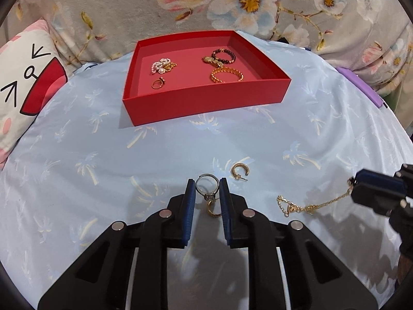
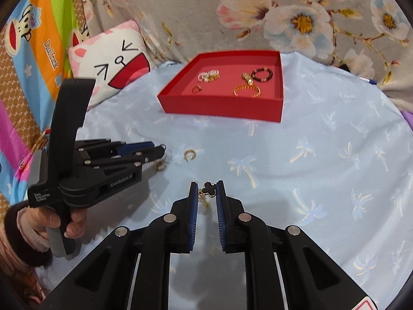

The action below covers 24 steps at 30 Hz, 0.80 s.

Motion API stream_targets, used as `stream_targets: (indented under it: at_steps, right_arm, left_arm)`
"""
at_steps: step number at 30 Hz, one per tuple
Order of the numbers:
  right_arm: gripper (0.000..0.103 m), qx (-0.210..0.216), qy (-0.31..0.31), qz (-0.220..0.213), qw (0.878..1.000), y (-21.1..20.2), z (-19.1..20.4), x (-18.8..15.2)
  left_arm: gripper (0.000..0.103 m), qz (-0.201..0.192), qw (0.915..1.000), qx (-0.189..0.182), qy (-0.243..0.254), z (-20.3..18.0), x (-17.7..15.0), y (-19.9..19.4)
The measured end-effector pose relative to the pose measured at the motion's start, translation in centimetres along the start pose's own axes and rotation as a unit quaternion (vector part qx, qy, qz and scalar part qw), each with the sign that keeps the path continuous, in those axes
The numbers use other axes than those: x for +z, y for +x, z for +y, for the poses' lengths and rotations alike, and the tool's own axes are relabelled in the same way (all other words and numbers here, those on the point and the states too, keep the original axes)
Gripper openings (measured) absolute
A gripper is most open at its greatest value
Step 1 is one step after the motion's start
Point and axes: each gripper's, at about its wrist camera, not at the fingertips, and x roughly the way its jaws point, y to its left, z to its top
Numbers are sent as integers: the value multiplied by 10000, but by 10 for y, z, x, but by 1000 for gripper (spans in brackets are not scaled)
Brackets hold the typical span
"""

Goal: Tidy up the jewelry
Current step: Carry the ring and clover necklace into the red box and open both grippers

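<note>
A red tray [image 1: 206,98] sits on the blue cloth at the far side and holds a pearl piece [image 1: 161,66], a small ring [image 1: 158,83], a gold bangle [image 1: 226,75] and a dark bead bracelet [image 1: 224,56]. My left gripper [image 1: 207,184] is shut on a silver ring [image 1: 206,187]. A gold hoop earring [image 1: 213,208] lies below the ring, another [image 1: 239,171] just right. My right gripper [image 2: 207,188] is shut on a gold chain with a black clover pendant [image 2: 209,188]; the chain [image 1: 304,206] trails across the cloth.
The tray also shows in the right wrist view [image 2: 222,103]. A cat-face pillow [image 1: 23,77] lies at the left. A floral blanket [image 1: 232,5] rises behind the tray. A purple object [image 1: 361,87] lies at the right edge of the cloth.
</note>
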Motion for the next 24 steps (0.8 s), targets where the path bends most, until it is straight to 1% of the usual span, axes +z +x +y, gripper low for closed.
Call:
stream_targets:
  at_steps: [3,8,11,15,17,20,24]
  right_arm:
    - [13,-31,19,-151,9999,-13,-2,11]
    - [13,-157,-34,-359,9992,-34,-5,43]
    - [13,-257,-114,-571,9980,-45,-6,67]
    - [13,-421,-225,-857,9952,-52,-5,106]
    - [13,-446,-236,-953,9942,-48,-7,132]
    - [13,-561,-293,-1060,9923,-38,-6,163]
    - [13,-587,-285,-1090,9919,-9,-8,204]
  left_arm:
    - [18,-5,10000,-48,-34,6,3,-14]
    - [18,-15,10000,-69,-64,16,15,-33]
    - [18,-75,9999,-38,-117,26,31,-41]
    - [18,-242,9996,29,-156,38,64,-48]
    - [18,-323,9993,87,-188,43,81,-48]
    - [18,-443,9987,175,-163,46,108,-43]
    - [18,-488,9984,214,-161,50,144,-22]
